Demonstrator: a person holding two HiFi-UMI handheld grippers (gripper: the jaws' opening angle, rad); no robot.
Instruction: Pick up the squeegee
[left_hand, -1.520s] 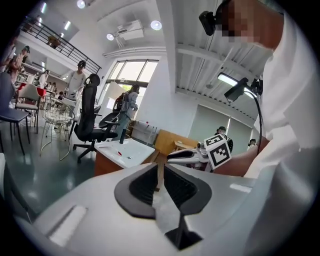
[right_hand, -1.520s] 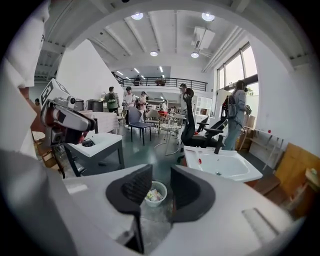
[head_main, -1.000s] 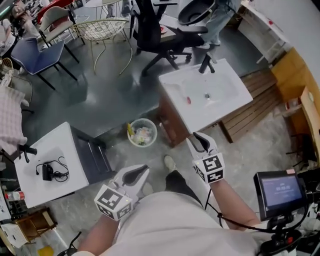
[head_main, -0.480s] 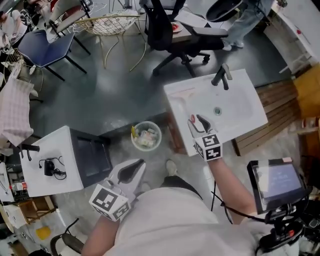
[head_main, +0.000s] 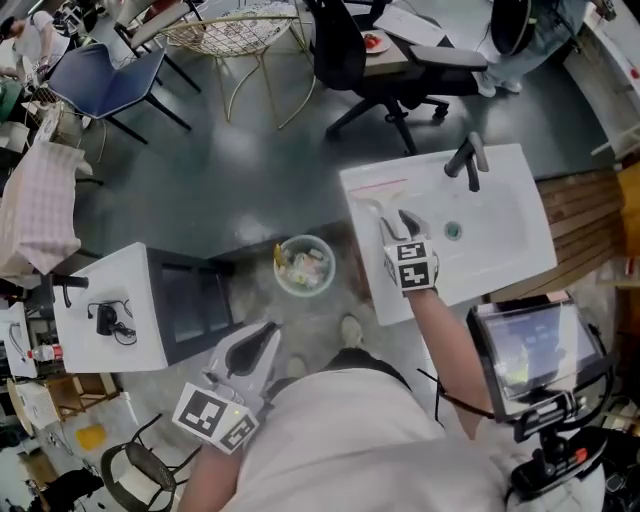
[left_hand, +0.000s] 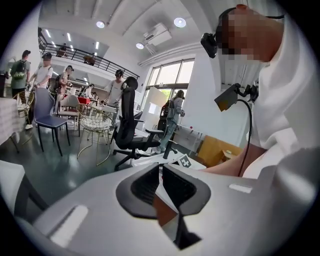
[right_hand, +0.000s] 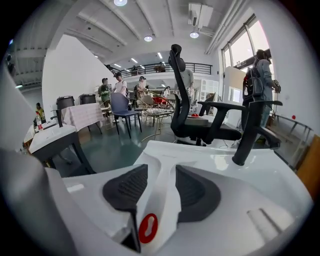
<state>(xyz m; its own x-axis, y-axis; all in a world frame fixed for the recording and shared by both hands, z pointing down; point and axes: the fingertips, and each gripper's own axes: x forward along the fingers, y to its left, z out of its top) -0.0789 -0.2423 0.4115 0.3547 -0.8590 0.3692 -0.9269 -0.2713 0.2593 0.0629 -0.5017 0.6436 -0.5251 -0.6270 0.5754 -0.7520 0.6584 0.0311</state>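
Right gripper (head_main: 403, 223): hanging low over the left part of the white sink (head_main: 505, 245), jaws opening up wide right now

Between the jaws: straddling the squeegee (right_hand: 156, 197) handle, with one dark ribbed pad (right_hand: 126, 187) sitting on each side of it. Not looking like it's squeezing yet, though it's close enough that spotting a sliver of gap is tough.

Squeegee spot: lying flat on the sink surface, left of the drain (head_main: 452, 232) and well apart from the black faucet (head_main: 468, 160). Mostly hiding under the gripper in the head view.

Squeegee long axis: running straight along the gripper's own line, heading away from its camera

Squeegee ends: red hang-hole (right_hand: 148, 227) end pointing back toward the person. Handle flaring wider at the other end, aiming at the sink's far rim with the black office chair (head_main: 340, 50) beyond it.

Left gripper (head_main: 262, 338): hanging down at the lower left beside the person's torso, well apart from the sink. Jaws pulled together to a thin slit, gripping nothing.
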